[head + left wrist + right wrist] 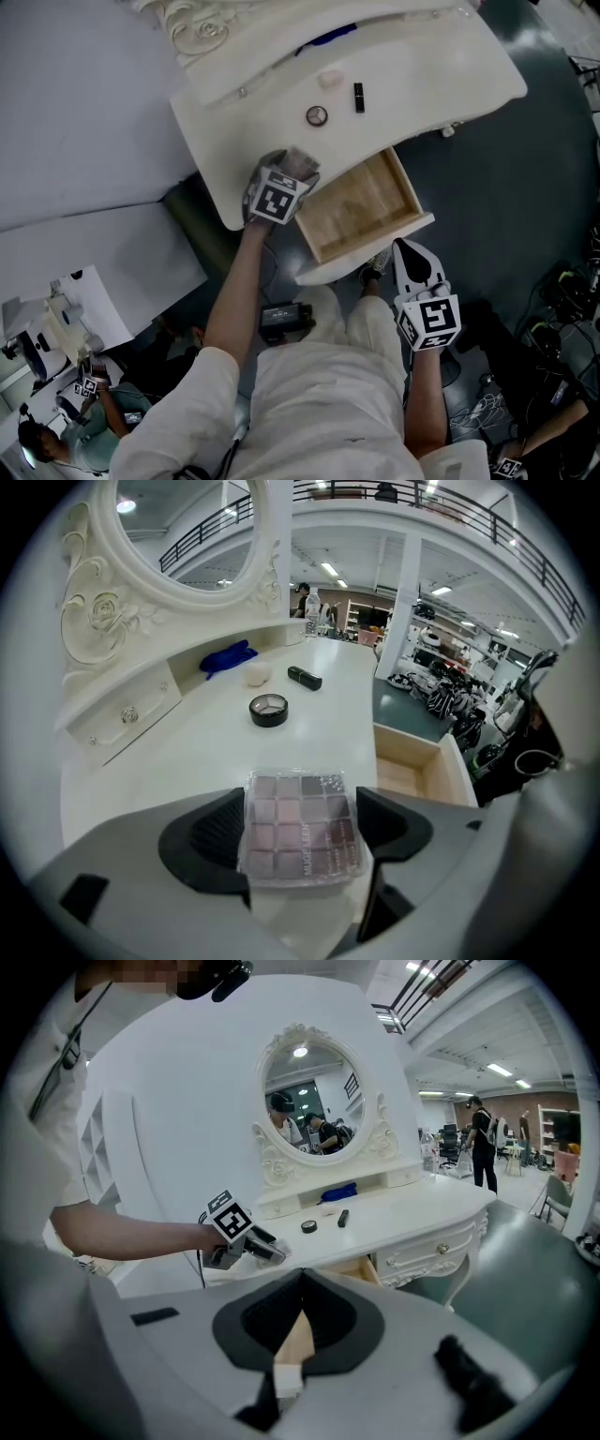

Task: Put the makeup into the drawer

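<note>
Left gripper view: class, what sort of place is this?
Probably a big workshop hall staged as a bedroom corner: a white dressing table with ornate mirror, under a railed mezzanine and strip lights.

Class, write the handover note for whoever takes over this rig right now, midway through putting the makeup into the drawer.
Left gripper: shut on the eyeshadow palette, at the tabletop edge.
Right gripper: shut, empty, near the open drawer.
On the tabletop: round compact, black tube, pale puff.
Done: drawer open; nothing seen inside.
Left: put the palette in, then the rest.
</note>
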`<state>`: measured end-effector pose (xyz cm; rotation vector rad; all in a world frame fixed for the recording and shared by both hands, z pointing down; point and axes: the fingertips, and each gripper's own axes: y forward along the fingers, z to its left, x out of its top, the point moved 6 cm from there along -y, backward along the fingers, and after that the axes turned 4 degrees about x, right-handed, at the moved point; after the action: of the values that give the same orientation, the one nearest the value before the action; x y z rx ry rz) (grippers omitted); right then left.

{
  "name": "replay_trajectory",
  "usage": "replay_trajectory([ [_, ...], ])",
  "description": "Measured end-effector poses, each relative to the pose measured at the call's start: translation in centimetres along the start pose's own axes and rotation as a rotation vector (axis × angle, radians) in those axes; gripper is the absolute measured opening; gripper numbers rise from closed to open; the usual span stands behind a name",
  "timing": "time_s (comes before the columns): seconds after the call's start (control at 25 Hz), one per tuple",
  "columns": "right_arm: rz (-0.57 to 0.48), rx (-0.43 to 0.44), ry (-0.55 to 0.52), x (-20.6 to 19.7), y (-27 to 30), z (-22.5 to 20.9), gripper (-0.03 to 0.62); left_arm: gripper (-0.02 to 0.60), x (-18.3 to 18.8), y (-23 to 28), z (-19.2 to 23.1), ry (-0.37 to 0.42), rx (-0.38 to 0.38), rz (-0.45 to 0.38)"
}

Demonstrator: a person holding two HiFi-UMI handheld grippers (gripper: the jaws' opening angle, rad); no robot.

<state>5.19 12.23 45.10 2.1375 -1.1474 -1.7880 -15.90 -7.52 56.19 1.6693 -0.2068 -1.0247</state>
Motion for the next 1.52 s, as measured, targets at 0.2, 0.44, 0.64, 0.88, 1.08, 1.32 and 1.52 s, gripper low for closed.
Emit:
replay_trajectory([
  [0.2, 0.006, -0.002, -0.002, 0.0, 0.1, -0.2, 0.012, 0.373, 0.1, -0.1, -0.1, -0.015, -0.004, -0.005],
  [0.44, 0.008, 0.002, -0.002, 0.0, 0.3, -0.1, 0.012, 0.371, 0.1, -0.3, -0.1, -0.025, -0.003, -0.015],
  [0.64, 0.009, 0.005, -0.003, 0.1, 0.5, -0.2, 0.012, 0.371, 0.3, -0.5, 0.1, -0.044, -0.012, -0.036],
  [0.88, 0.003, 0.011, -0.006, 0.4, 0.5, -0.2, 0.012, 0.371, 1.3, -1.5, -0.1, -0.035, -0.008, -0.044],
  [1.08, -0.011, 0.010, -0.008, 0.7, 0.0, -0.8, 0.012, 0.371, 2.8, -2.0, -1.6, -0.003, -0.022, -0.059],
  [1.32, -0.036, -0.005, -0.007, 1.0, -1.6, -2.1, 0.012, 0.371, 4.9, -2.8, -5.7, 0.044, -0.071, -0.076],
  [1.52, -0.043, -0.018, 0.001, 0.7, -3.2, -3.5, 0.012, 0.371, 6.3, -2.2, -10.5, 0.094, -0.130, -0.077],
])
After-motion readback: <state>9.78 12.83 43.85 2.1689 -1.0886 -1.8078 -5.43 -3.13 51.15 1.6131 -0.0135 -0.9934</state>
